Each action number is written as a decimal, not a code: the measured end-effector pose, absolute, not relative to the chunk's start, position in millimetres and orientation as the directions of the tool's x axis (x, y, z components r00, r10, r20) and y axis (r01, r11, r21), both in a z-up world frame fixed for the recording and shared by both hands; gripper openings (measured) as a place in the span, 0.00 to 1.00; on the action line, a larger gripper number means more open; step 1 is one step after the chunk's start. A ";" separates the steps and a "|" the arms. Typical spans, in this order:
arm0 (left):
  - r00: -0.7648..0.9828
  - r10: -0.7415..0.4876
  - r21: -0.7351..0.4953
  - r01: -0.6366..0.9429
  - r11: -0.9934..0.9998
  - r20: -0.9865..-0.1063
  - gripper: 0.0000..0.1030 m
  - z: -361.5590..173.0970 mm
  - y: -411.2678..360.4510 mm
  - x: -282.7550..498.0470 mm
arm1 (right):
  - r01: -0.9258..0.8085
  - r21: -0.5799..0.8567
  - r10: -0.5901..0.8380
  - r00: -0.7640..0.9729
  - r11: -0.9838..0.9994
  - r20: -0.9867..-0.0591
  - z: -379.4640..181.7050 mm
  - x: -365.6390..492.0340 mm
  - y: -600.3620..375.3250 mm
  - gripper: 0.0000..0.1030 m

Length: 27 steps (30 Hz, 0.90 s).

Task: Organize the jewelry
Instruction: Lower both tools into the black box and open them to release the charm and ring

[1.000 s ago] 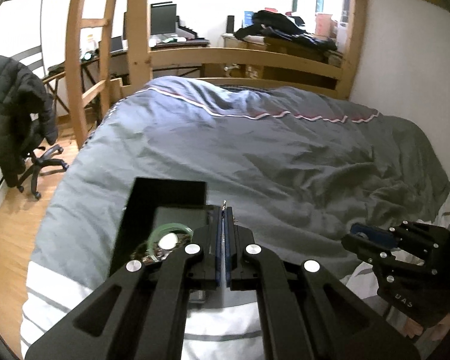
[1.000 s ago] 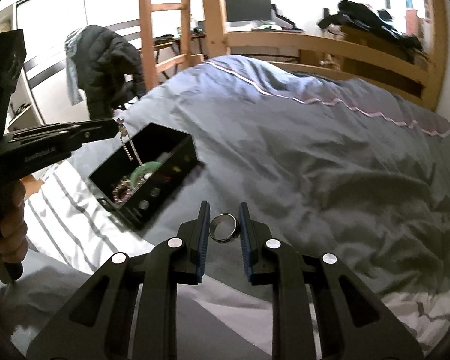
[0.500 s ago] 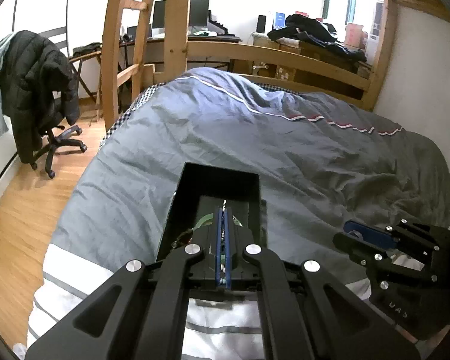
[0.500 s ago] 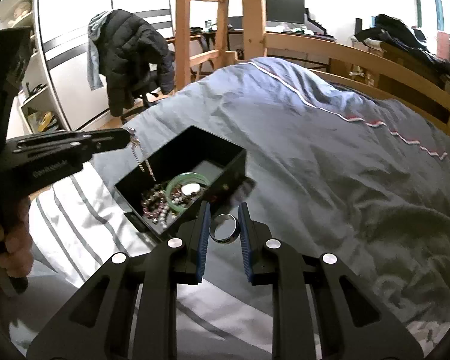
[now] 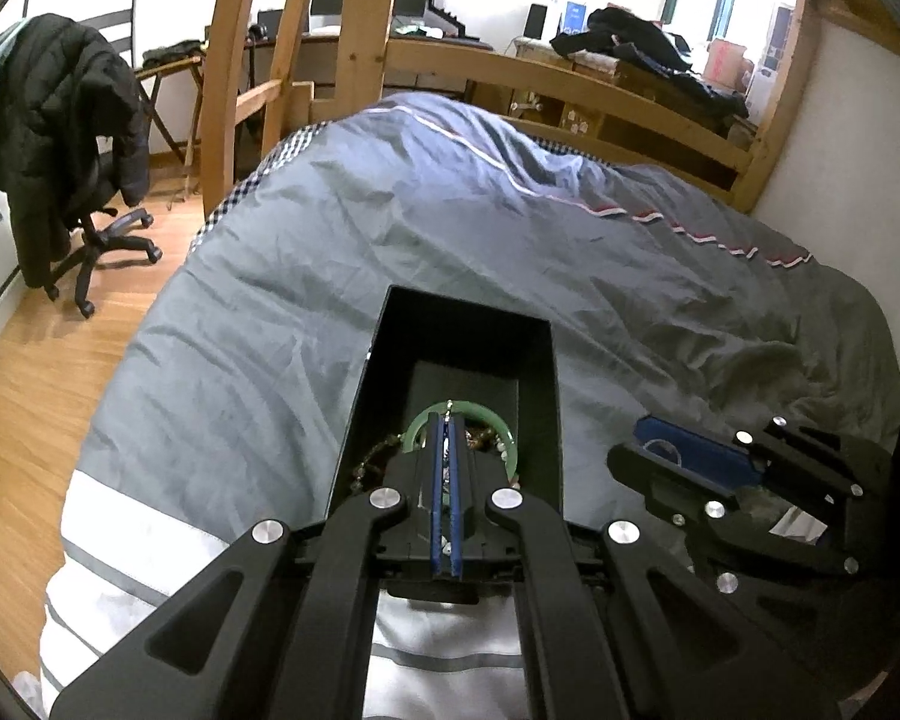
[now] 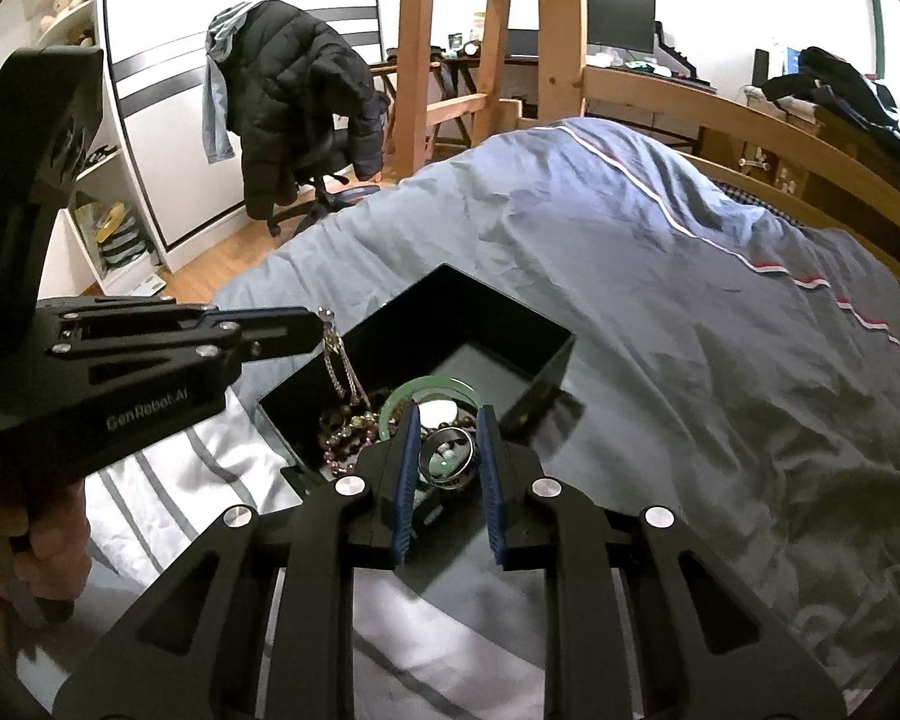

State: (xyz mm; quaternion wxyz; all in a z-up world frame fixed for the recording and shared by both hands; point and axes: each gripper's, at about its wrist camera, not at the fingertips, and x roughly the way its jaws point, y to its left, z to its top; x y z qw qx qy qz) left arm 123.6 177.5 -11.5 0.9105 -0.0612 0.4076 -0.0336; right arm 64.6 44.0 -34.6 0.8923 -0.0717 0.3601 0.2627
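An open black jewelry box (image 5: 534, 336) (image 6: 546, 342) lies on the grey bed. Inside are a green bangle (image 5: 420, 420) (image 6: 432, 387) and beaded bracelets (image 6: 342, 432). My left gripper (image 5: 447, 420) (image 6: 321, 315) is shut on a thin silver chain (image 6: 339, 369) that hangs over the box's near left part. My right gripper (image 6: 447, 420) (image 5: 642, 450) is shut on a dark metal ring (image 6: 447, 450) and holds it above the box's near edge, over the bangle.
The grey duvet (image 5: 510, 240) spreads behind the box, with a white striped sheet (image 6: 150, 480) in front. A wooden bed frame and ladder (image 5: 354, 30) stand beyond. An office chair with a black jacket (image 6: 294, 102) stands on the wood floor at left.
Both grippers moved forward over the box. The chain now hangs into the box, and the ring now sits above the bangle instead of in front of the box.
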 end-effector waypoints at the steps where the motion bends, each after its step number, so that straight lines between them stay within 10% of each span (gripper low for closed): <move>1: 0.662 -0.112 -0.140 0.011 0.990 -0.741 0.02 -12.6 178.4 125.2 | -0.524 0.065 0.421 0.599 0.849 -0.681 -36.1 66.1 46.8 0.19; 15: 0.633 -0.098 -0.159 -0.041 0.986 -0.768 0.02 -21.4 194.0 137.0 | -0.557 0.112 0.459 0.537 0.823 -0.708 -60.8 80.5 71.0 0.20; 19: 0.630 -0.089 -0.171 -0.071 0.983 -0.771 0.03 -22.0 198.9 136.9 | -0.561 0.124 0.470 0.530 0.819 -0.706 -61.2 82.5 71.5 0.39; 23: 0.650 -0.020 -0.139 -0.133 0.981 -0.760 0.65 -18.4 204.3 132.5 | -0.541 0.120 0.467 0.568 0.833 -0.678 -56.4 81.0 65.1 0.83; 27: 0.672 -0.007 -0.161 -0.168 0.973 -0.741 0.79 -10.2 214.1 126.9 | -0.487 0.117 0.428 0.595 0.865 -0.680 -51.2 84.4 50.4 0.89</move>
